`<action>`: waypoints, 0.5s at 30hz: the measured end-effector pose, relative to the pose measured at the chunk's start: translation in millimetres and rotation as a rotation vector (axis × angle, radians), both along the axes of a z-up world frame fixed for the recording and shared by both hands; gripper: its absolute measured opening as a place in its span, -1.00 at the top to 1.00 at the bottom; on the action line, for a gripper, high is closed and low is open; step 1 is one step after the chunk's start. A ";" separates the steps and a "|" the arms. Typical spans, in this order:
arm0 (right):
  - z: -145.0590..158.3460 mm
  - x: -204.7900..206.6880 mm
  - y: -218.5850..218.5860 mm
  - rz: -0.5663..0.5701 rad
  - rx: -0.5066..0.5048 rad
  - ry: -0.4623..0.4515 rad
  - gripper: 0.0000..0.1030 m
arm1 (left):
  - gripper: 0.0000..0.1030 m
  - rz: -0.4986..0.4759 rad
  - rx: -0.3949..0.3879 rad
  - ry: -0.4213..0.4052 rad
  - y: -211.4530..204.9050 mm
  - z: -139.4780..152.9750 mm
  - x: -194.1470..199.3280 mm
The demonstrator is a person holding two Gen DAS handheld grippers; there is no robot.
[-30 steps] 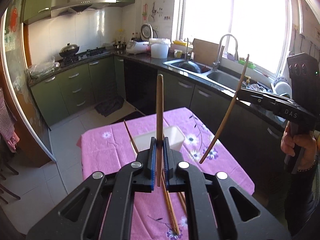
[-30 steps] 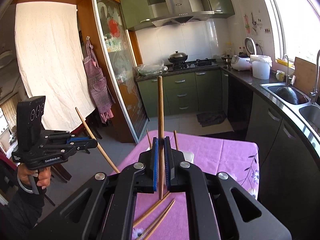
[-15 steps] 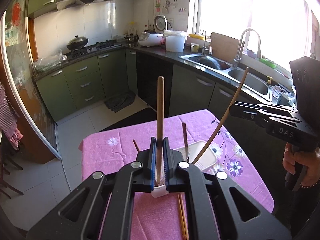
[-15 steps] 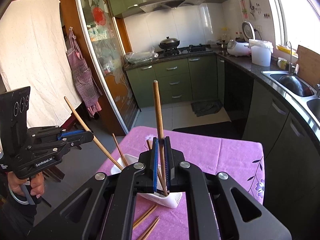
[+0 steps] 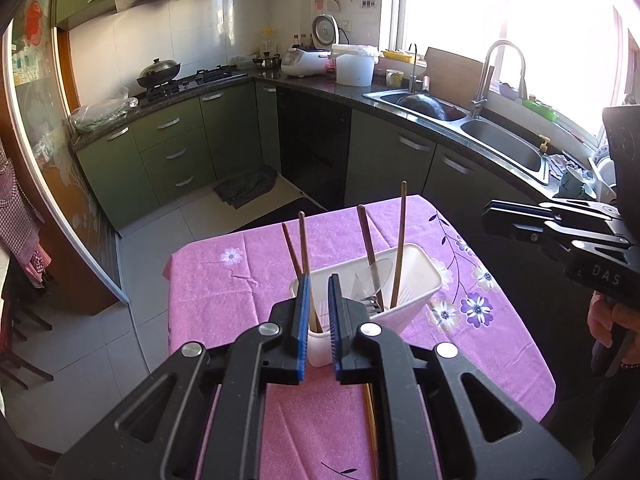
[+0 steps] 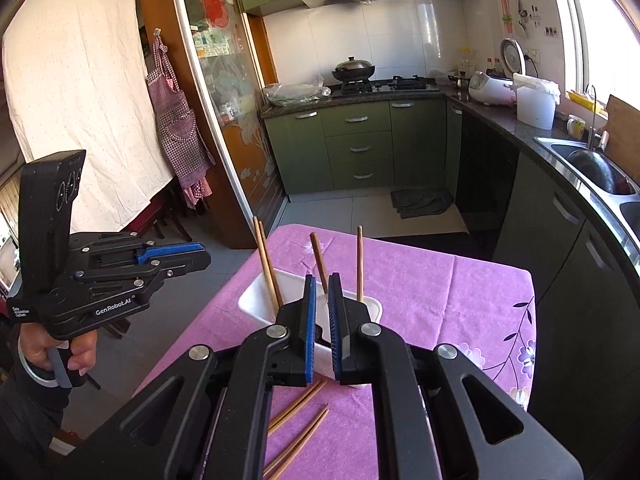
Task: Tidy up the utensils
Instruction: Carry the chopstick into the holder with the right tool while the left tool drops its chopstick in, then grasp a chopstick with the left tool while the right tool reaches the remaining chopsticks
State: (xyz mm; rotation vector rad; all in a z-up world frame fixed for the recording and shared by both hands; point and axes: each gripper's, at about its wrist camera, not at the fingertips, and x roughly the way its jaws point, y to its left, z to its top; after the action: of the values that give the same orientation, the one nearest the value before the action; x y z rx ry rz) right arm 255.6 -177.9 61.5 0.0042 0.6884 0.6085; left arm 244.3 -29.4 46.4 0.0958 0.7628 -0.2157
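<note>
White utensil holder [image 5: 416, 276]: set on the pink floral tablecloth [image 5: 224, 292], toward the table's middle. Four wooden chopsticks are held in it: two leaning together at one end [image 5: 301, 240], two apart at the other [image 5: 400, 240]. A fork and a clear spoon are glimpsed inside.

Loose chopsticks [image 6: 298, 402]: four or so are seen lying flat on the cloth just beside the holder's near wall, in two rough pairs.

Left gripper [image 5: 318, 320]: poised over the holder, jaws parted, nothing between the blue pads.

Right gripper [image 6: 322, 320]: likewise spread and empty, above the holder's near end.

Step judged in hand: fetching the loose chopsticks. Each is best pinched near its thick end, lifted clear, tipped upright, and lowered between the sticks already standing, so none is knocked askew.

Surroundings: green cabinets [image 5: 176, 144], double sink [image 5: 460, 120].
</note>
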 end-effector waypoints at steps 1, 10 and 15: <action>0.6 -9.8 -1.3 0.004 -0.008 -0.001 0.75 | 0.82 -0.002 0.001 0.006 0.5 -0.8 -5.7; -110.8 -67.6 -26.6 -0.024 -0.150 0.202 0.51 | 0.79 -0.058 0.017 0.217 -11.3 -85.1 -41.9; -183.7 -76.5 -38.2 -0.053 -0.236 0.329 0.51 | 0.79 -0.070 0.015 0.363 -25.2 -149.4 -38.5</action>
State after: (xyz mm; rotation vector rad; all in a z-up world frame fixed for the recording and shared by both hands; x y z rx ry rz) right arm 179.1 -216.1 -122.1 -0.0983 1.0738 0.4764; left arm 205.8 -54.6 -103.0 0.0989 1.1236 -0.2986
